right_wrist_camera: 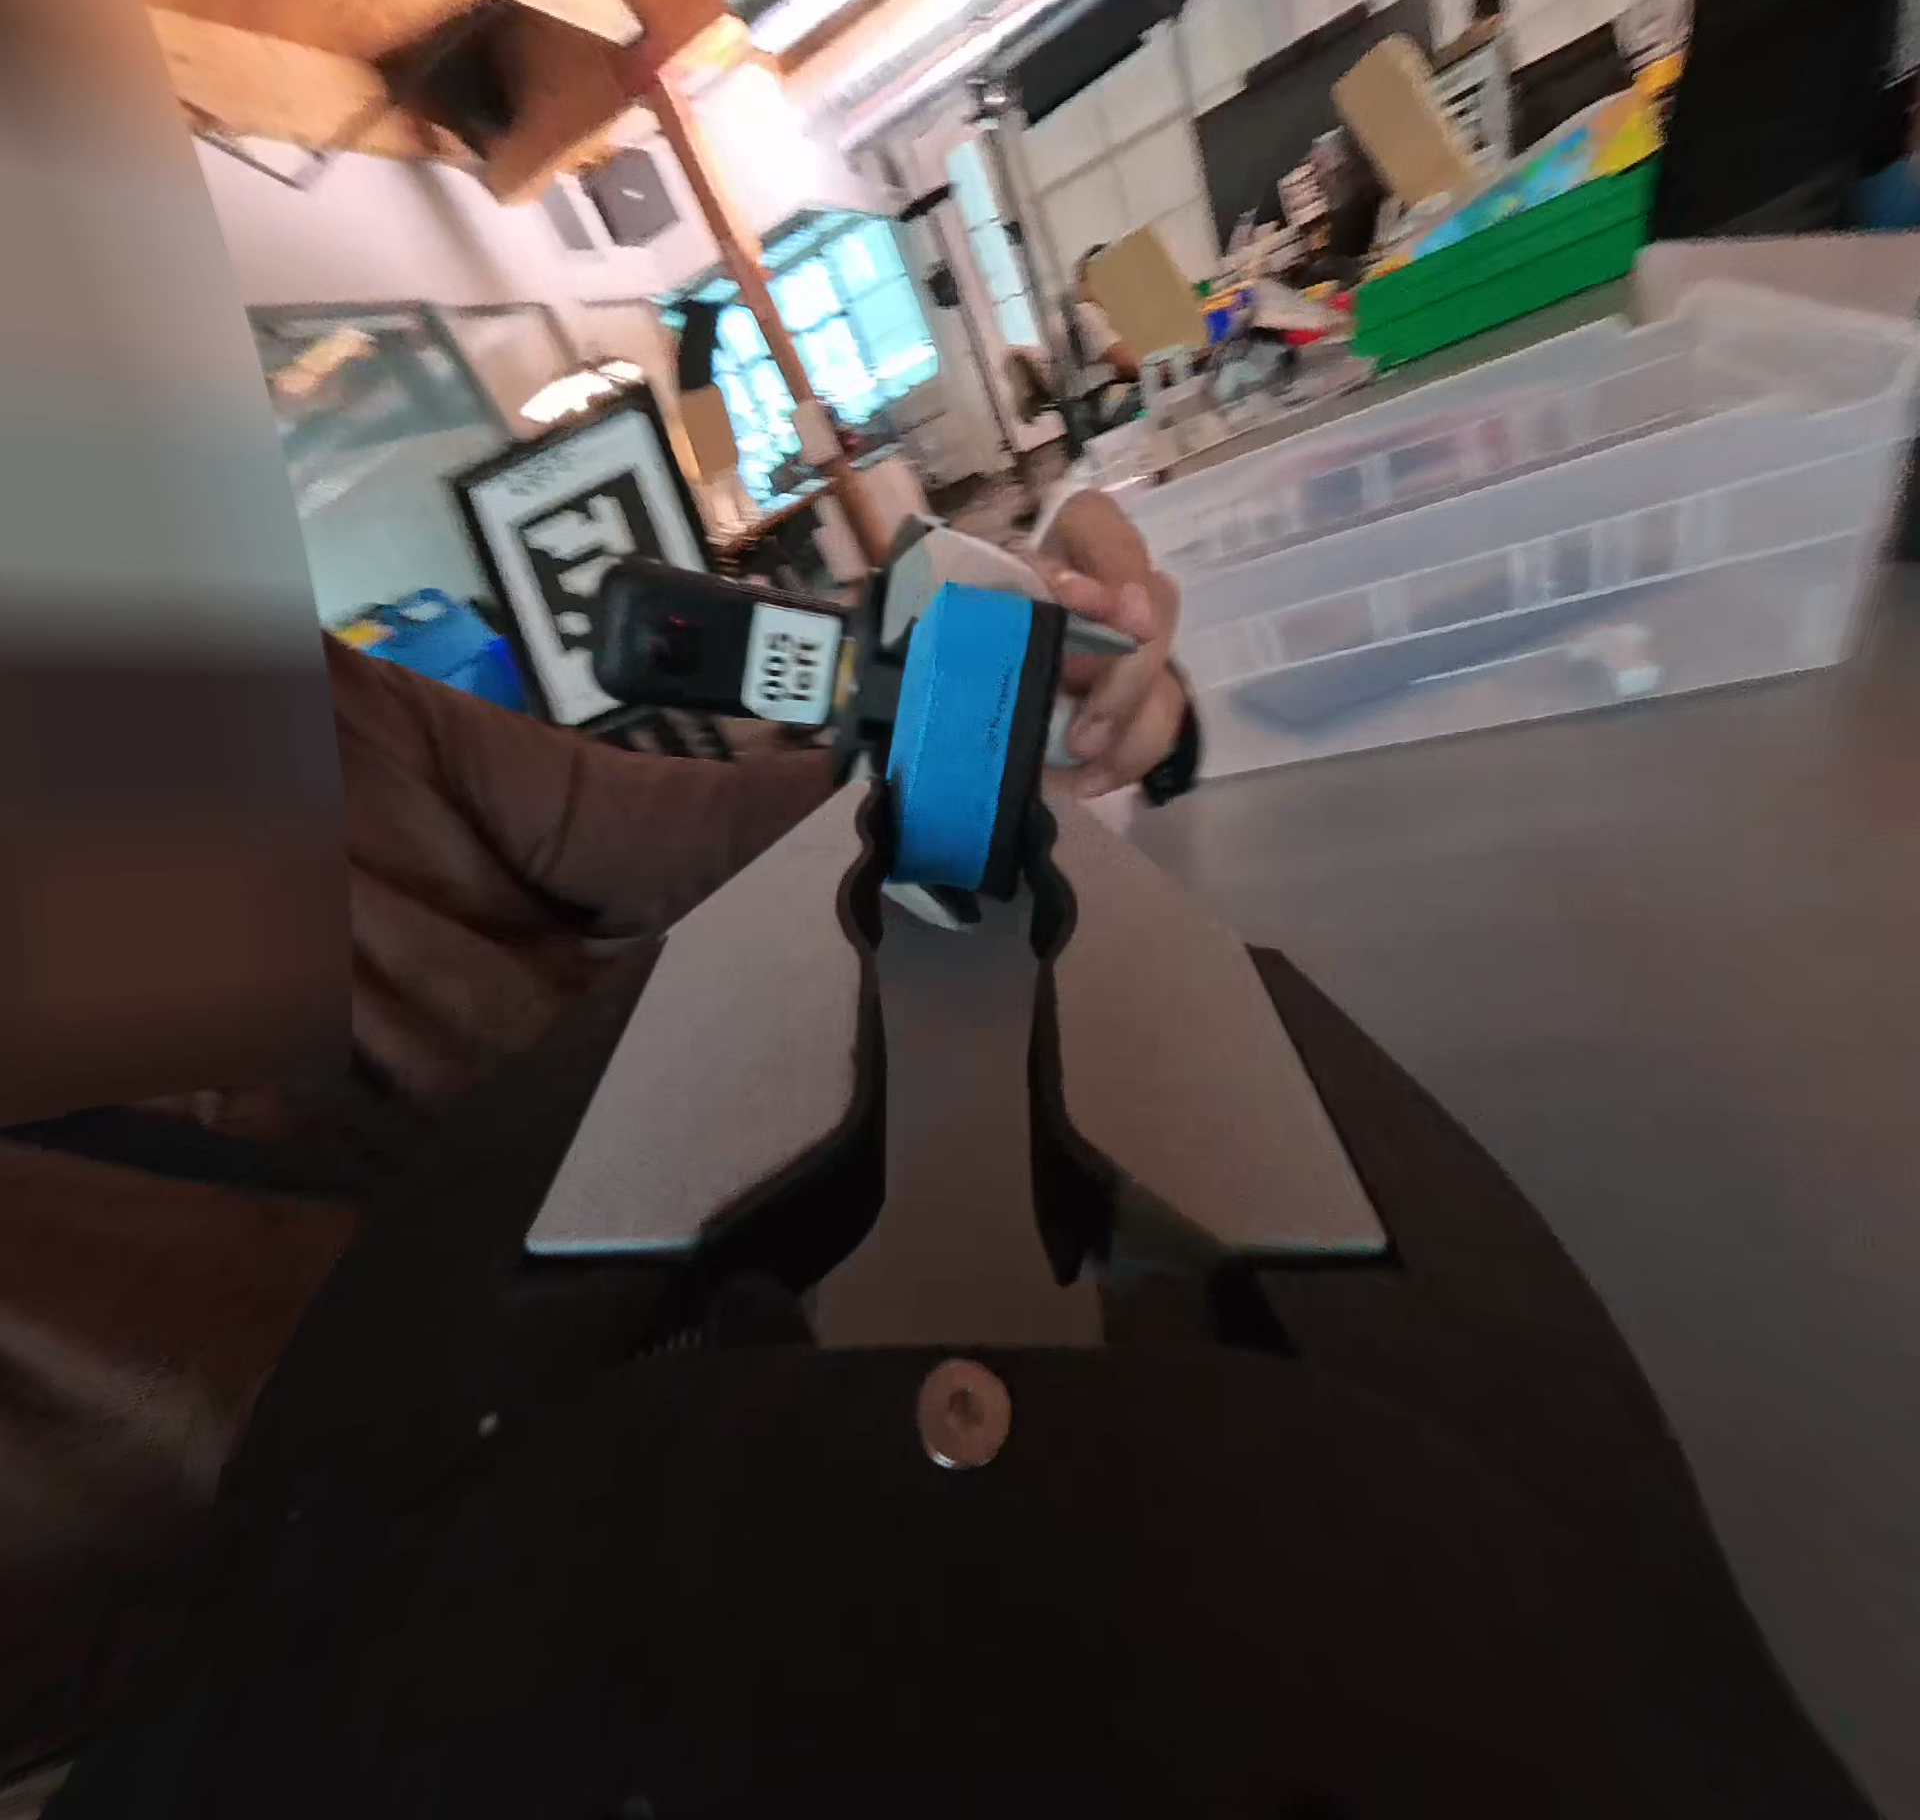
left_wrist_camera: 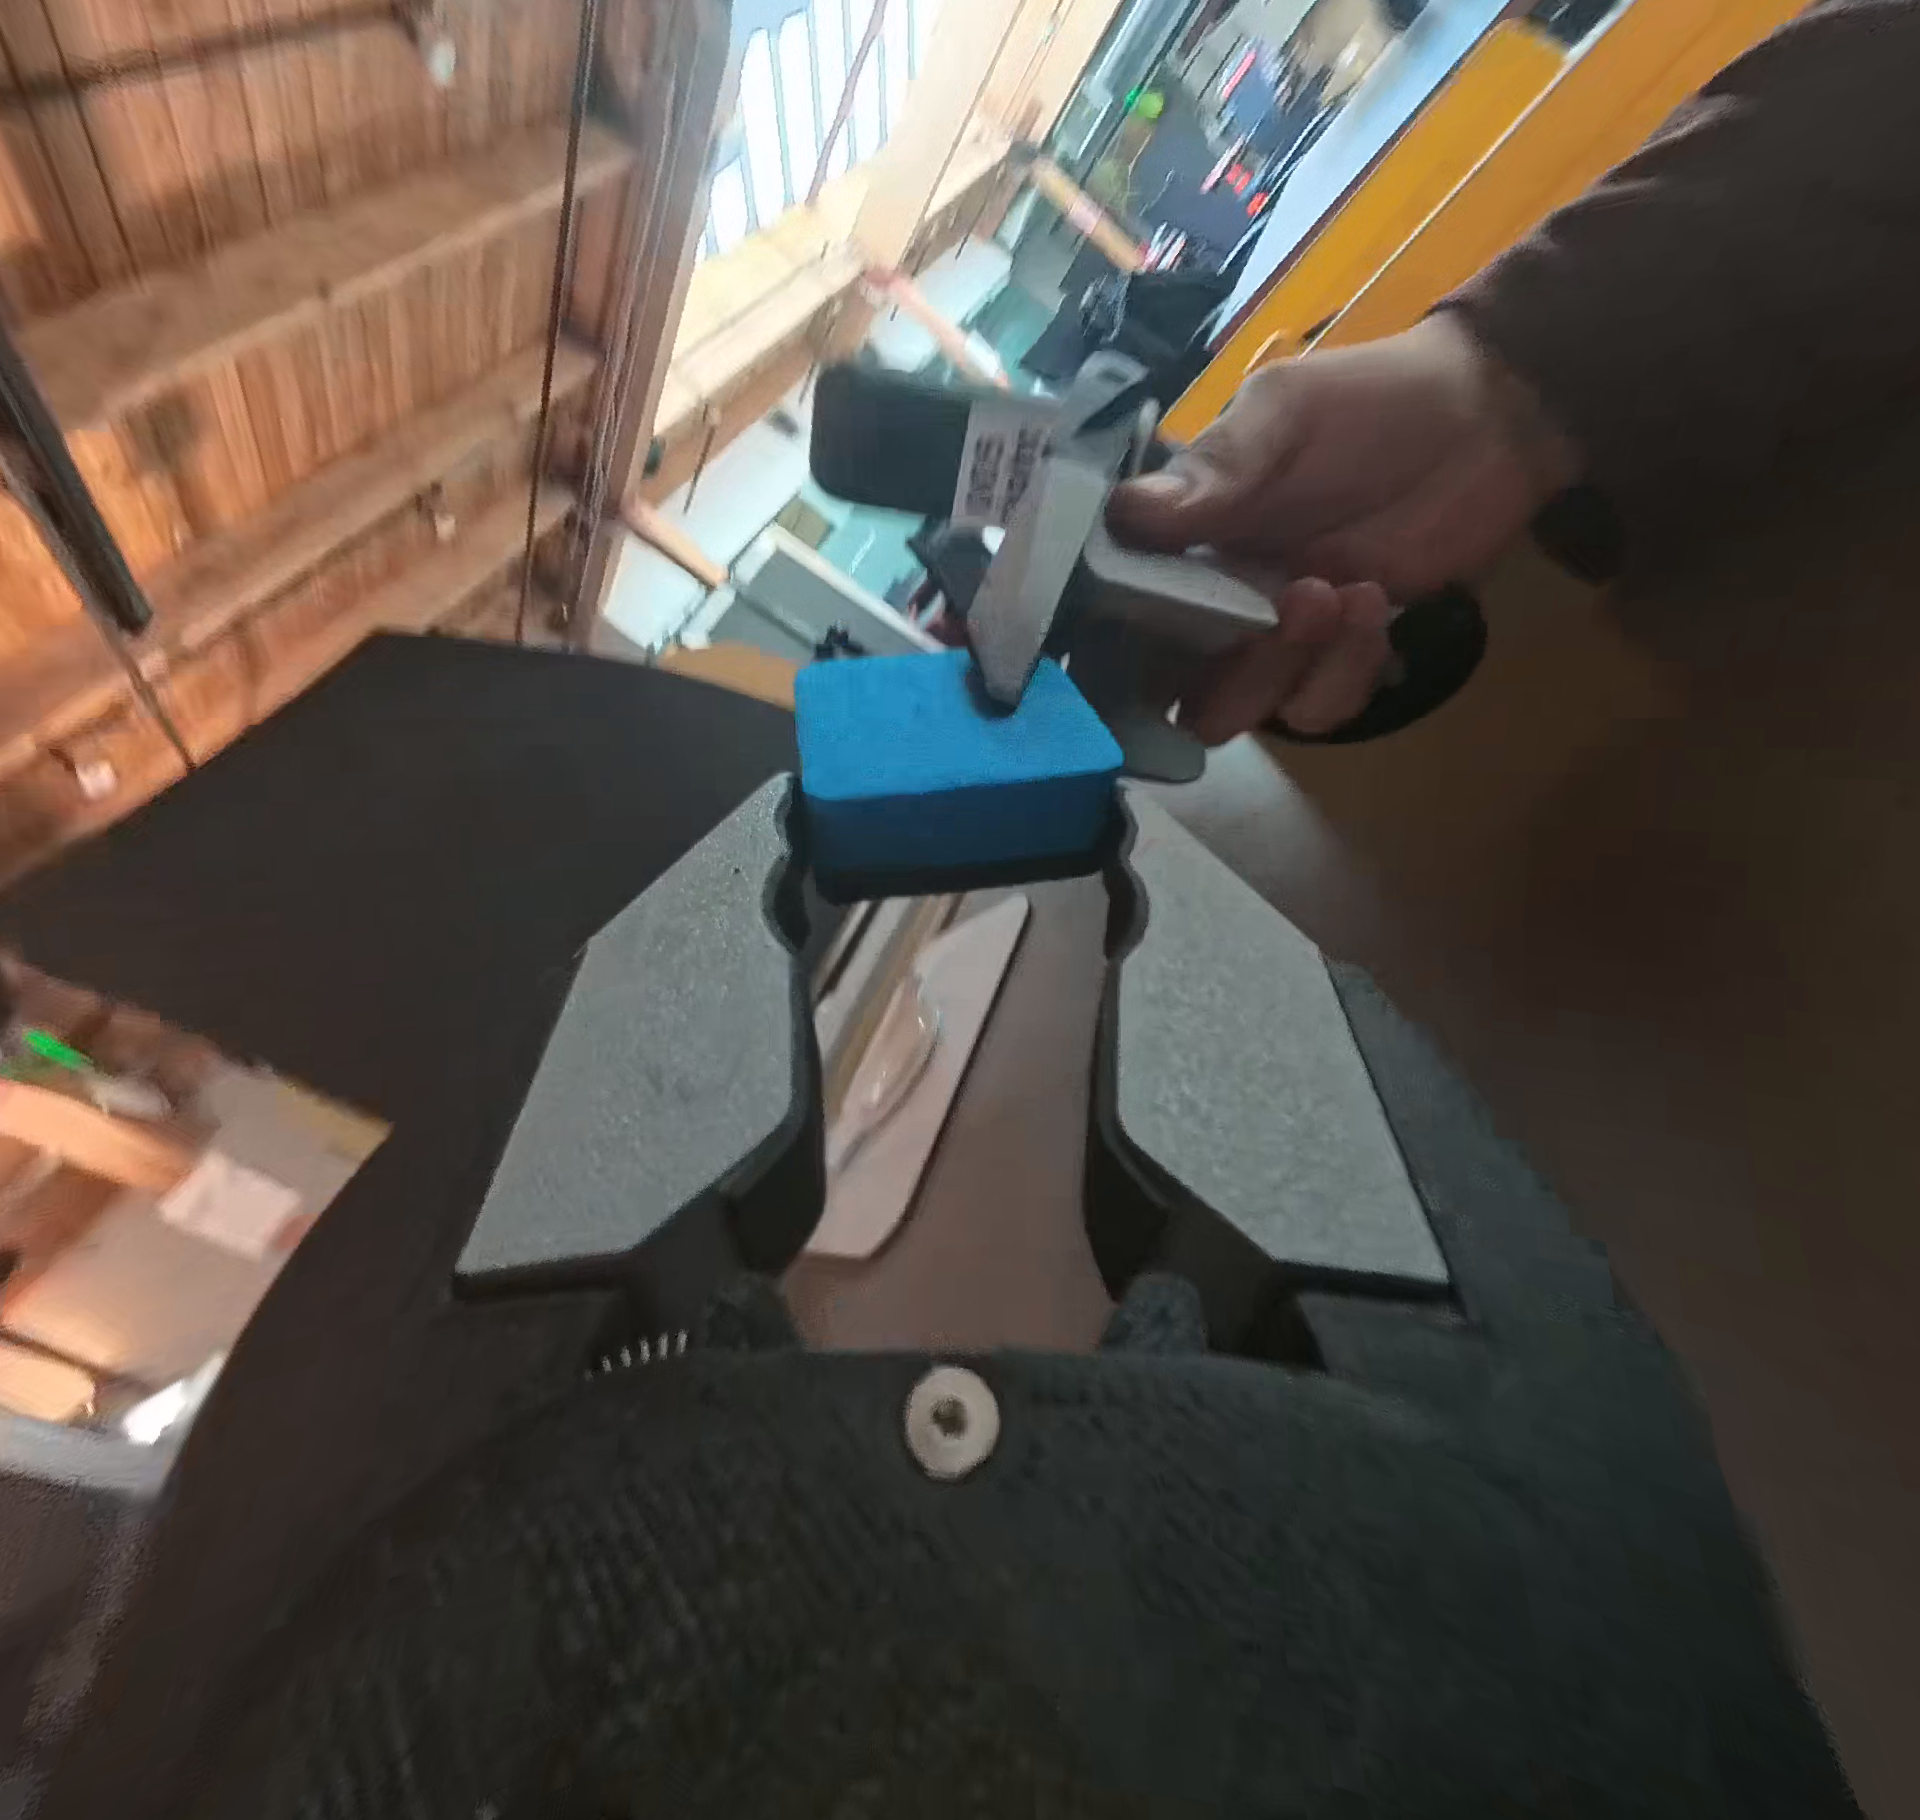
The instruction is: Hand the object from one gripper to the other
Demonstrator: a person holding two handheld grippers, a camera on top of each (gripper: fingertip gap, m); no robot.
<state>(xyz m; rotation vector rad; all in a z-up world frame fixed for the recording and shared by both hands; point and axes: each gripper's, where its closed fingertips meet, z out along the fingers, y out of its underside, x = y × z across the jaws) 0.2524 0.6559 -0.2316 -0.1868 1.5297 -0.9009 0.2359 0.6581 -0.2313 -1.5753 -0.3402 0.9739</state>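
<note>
A blue foam block with a black base (left_wrist_camera: pixel 956 762) is held up in the air between both grippers. My left gripper (left_wrist_camera: pixel 958 835) is shut on its two ends. My right gripper (left_wrist_camera: pixel 1081 731) comes in from the upper right, with one finger pressed into the block's top face and the other under it. In the right wrist view the right gripper (right_wrist_camera: pixel 954 840) is shut on the block (right_wrist_camera: pixel 961 742), which stands on edge there. The left gripper's camera body (right_wrist_camera: pixel 686 658) shows just behind the block.
A hand (left_wrist_camera: pixel 1351 503) in a brown sleeve holds the right gripper. A grey table (right_wrist_camera: pixel 1507 991) lies below, with clear plastic bins (right_wrist_camera: pixel 1507 523) at its far right. A clear flat packet (left_wrist_camera: pixel 914 1043) lies under the left gripper. A black surface (left_wrist_camera: pixel 312 835) is at the left. Left and right tips are no more than a few centimetres apart.
</note>
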